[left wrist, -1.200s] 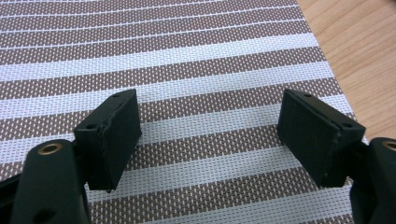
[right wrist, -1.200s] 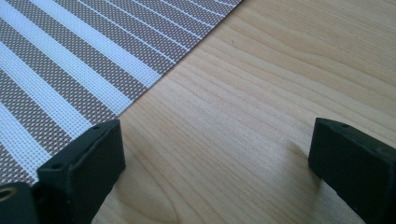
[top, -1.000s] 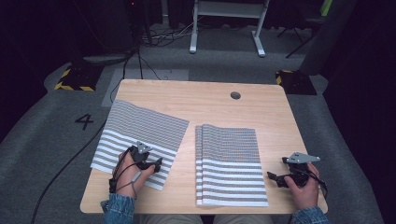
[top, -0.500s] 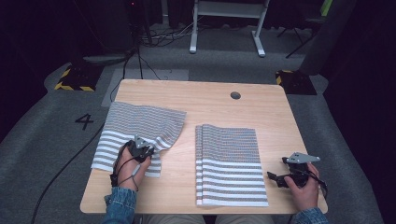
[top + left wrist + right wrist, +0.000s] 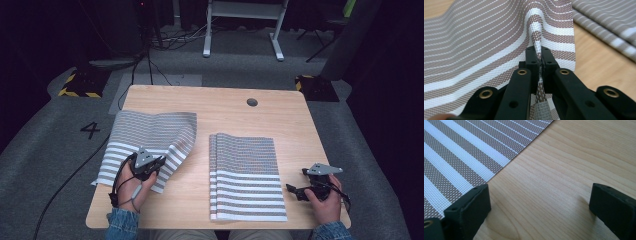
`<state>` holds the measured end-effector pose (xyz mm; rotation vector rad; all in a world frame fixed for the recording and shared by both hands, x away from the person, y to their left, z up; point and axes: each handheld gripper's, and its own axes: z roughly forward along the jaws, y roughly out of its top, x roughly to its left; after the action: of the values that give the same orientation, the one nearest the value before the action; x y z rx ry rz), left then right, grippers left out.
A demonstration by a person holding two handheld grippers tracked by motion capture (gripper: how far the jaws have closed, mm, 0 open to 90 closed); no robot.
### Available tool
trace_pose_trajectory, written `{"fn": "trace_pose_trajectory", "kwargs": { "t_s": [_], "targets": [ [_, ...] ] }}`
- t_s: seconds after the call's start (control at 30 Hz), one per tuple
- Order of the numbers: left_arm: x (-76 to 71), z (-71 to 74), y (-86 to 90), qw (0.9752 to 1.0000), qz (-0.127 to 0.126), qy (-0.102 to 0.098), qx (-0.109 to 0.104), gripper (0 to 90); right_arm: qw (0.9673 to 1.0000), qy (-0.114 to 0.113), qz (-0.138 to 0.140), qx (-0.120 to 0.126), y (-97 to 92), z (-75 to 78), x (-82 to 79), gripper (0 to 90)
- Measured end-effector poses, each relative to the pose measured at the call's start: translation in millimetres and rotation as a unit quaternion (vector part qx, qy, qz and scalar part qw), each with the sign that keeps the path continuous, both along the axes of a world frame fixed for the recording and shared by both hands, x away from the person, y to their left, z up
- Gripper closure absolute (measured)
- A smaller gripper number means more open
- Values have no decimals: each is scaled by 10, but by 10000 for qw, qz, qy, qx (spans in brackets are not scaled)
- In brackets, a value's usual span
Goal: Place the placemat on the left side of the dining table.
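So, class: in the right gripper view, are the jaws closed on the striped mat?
No: the right gripper stands with its jaws wide apart over bare table, beside the striped mat.

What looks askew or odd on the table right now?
The left placemat lies skewed to the table edge and its near right part is bunched into a ridge, pinched in the left tool, whose jaws have just been closing. The placemat stack lies flat and square. The right tool is open over bare wood.

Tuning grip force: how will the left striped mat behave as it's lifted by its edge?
Probably floppy: the left striped mat puckers into a ridge where the left gripper pinches it. Likely light, its pinched part rising from one small pinch. The coarse weave should resist slipping.
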<state>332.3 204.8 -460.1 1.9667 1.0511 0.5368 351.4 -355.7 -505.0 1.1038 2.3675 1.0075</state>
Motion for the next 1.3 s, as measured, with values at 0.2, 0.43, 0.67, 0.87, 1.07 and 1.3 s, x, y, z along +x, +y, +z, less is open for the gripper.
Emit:
{"fn": "trace_pose_trajectory", "kwargs": {
  "t_s": [0.2, 0.43, 0.67, 0.87, 1.07, 1.3],
  "targets": [
    [-204, 138, -18, 9996, -196, -181, -78, 867, 10000, 2, 5, 3, 1, 0, 0, 37],
    [-584, 261, -103, 9964, -671, -523, 5, 867, 10000, 4, 17, -7, 0, 0, 1, 34],
    [-988, 270, -173, 9859, -1611, -453, 97, 850, 10000, 16, 1, 24, 4, 1, -1, 32],
    [-997, 251, -146, 9863, -1577, -229, -433, 409, 10000, 28, 26, 30, 11, -4, 6, 18],
    [-881, 227, 14, 9989, -320, -261, -211, 362, 10000, 19, 35, 25, 13, -5, 6, 16],
    [-696, 85, 230, 9964, 848, -21, 7, 345, 10000, 20, 45, 21, 11, -5, 6, 16]
  ]
}}
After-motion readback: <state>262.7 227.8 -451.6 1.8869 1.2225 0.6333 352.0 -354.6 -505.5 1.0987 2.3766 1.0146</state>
